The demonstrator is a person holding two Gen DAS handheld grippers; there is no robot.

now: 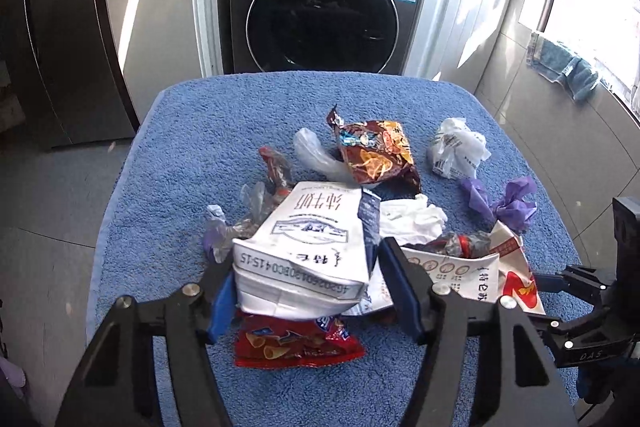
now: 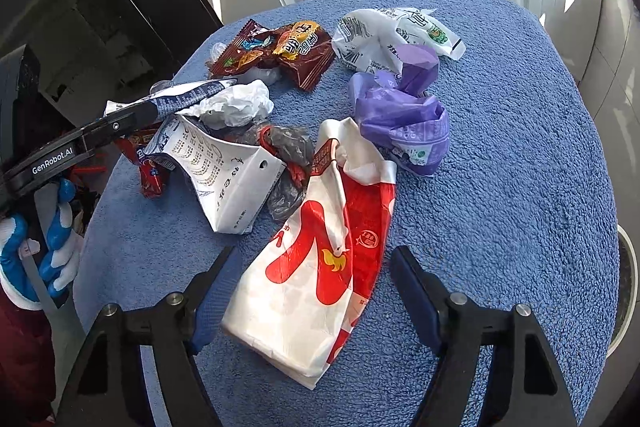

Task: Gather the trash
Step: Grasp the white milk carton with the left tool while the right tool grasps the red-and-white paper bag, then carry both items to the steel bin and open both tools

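Trash lies on a blue towel point(image 1: 192, 147) point(image 2: 520, 155). A flattened white milk carton point(image 1: 304, 227) sits between the fingers of my left gripper point(image 1: 304, 259), and both pads press on its sides. It hangs over a red snack wrapper point(image 1: 296, 343). In the right wrist view a red-and-white plastic bag point(image 2: 308, 287) lies between the fingers of my right gripper point(image 2: 316, 255). A gap shows on each side of the bag, so the pads do not touch it.
Also on the towel: a brown snack wrapper point(image 2: 276, 51), a white printed bag point(image 2: 392, 31), a purple bag point(image 2: 404, 115), crumpled tissue point(image 2: 236, 103) and a torn white carton point(image 2: 228, 167). A washing machine point(image 1: 324, 15) stands behind. A gloved hand point(image 2: 56, 247) holds the left gripper's handle.
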